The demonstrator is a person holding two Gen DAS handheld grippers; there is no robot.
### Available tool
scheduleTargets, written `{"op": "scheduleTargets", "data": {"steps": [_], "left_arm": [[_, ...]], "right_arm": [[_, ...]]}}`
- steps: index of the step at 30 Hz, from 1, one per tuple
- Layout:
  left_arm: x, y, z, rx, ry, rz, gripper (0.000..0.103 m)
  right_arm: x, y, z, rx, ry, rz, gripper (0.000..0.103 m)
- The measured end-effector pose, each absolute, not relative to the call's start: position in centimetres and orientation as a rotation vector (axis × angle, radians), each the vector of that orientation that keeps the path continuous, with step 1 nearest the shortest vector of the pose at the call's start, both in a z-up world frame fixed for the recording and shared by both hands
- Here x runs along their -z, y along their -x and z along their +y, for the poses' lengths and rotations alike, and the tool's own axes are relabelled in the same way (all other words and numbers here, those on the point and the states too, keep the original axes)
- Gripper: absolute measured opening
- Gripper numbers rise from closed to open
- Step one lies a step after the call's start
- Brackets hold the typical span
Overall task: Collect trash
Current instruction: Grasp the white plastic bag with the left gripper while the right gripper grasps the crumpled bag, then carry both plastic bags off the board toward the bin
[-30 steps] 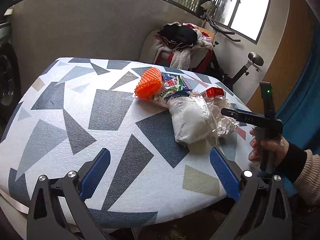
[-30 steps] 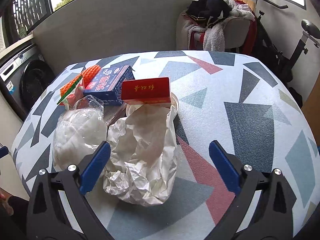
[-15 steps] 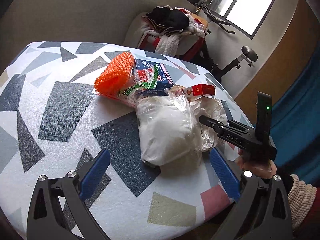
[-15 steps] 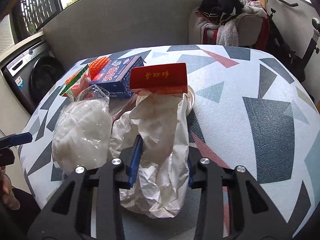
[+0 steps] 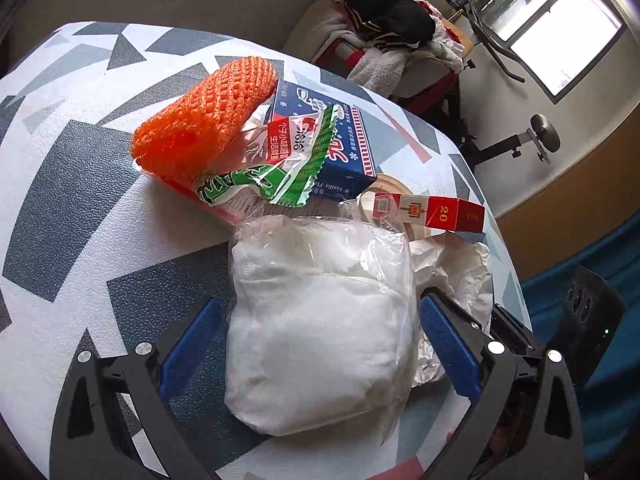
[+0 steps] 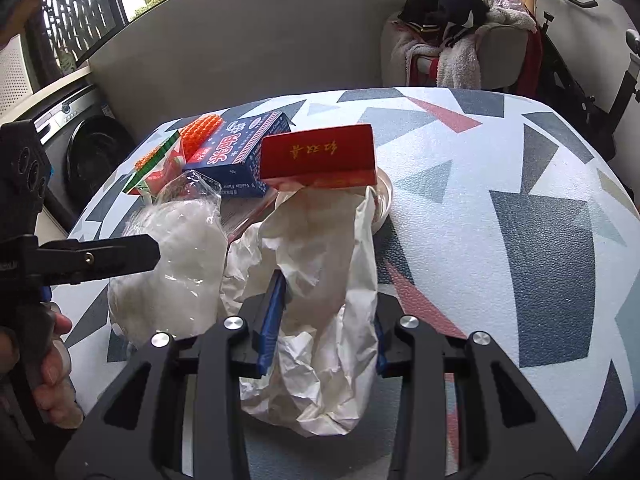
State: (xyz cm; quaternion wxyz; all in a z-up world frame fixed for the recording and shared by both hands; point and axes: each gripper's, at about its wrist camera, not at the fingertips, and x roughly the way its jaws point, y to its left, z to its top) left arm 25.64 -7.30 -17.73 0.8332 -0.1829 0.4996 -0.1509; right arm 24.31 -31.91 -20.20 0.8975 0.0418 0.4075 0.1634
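A heap of trash lies on the patterned table [image 5: 80, 200]. My left gripper [image 5: 320, 344] is open, its fingers on either side of a clear bag of white stuffing [image 5: 320, 320], which also shows in the right wrist view [image 6: 176, 268]. My right gripper [image 6: 326, 312] is shut on crumpled white paper [image 6: 324, 300], seen beyond the bag in the left view [image 5: 460, 272]. Behind lie an orange foam net [image 5: 204, 124], a green and red wrapper [image 5: 280, 160], a blue box [image 5: 340, 140] and a red box [image 6: 320, 156].
A white dish [image 6: 384, 192] sits under the red box. A chair piled with clothes [image 6: 460, 36] stands beyond the table. An exercise bike [image 5: 520, 140] is at the right. A washing machine [image 6: 88, 148] stands to the table's left.
My left gripper moved forward until its open fingers straddle the stuffing bag. My right gripper closed from wide open onto the crumpled white paper.
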Motion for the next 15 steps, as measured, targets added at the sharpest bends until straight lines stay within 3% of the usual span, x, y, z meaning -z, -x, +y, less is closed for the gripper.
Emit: {"op": "scheduleTargets", "data": {"steps": [7,15], "left_arm": [[18.4,-25.0,-6.6,0.376,0.396,1.066,0.069],[16.4,-21.7,-5.2,0.386,0.280,1.039,0.066]], "right_arm": [[20.1,-24.0,-32.0,-0.355,-0.095,0.840,0.037],[19.9,-23.8,-31.5,-0.341,-0.063,0.853,0.037]]}}
